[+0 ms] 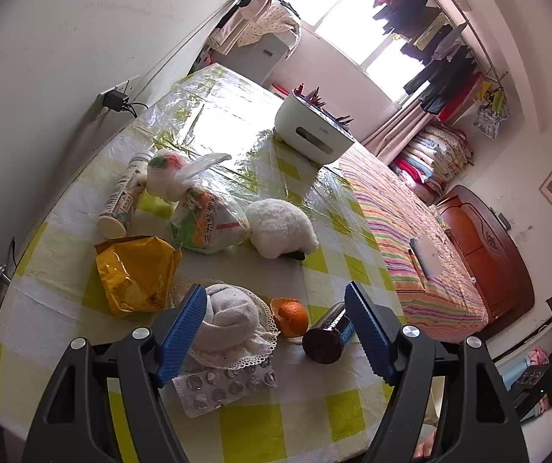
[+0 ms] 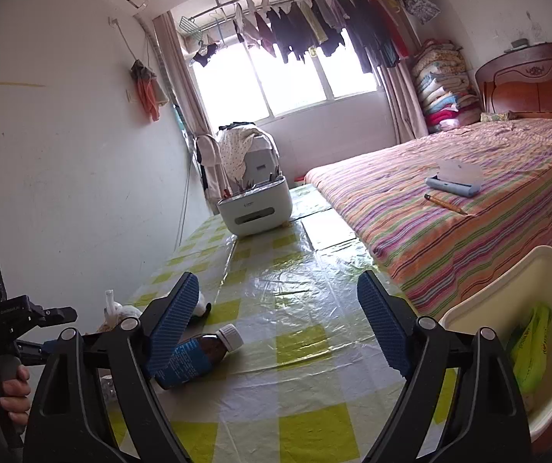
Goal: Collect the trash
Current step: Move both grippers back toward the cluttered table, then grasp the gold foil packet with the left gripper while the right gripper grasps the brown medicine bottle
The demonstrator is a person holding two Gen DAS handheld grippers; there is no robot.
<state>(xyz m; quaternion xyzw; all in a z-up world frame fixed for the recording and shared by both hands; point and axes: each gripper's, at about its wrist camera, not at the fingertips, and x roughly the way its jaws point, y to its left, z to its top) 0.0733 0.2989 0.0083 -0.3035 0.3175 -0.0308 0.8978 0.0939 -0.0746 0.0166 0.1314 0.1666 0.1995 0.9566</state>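
While my 2 tongs hang above it, the bench (image 1: 260, 420) in its yellow-checked cover carries the litter. My cream bin (image 2: 507, 308) stands at its right edge with green packaging inside. Further in lie a gold foil bag (image 1: 137, 274), a clear bag of wrappers (image 1: 206, 216), a rolled white cloth on a doily (image 1: 229, 320), a brown bottle (image 2: 198, 355) on its side, a blister pack (image 1: 221, 389) and an orange (image 1: 293, 316). My left tongs (image 1: 276, 332) gape wide, holding nothing, the cloth between their pads. My right tongs (image 2: 283, 328) gape wide and empty beside the bottle.
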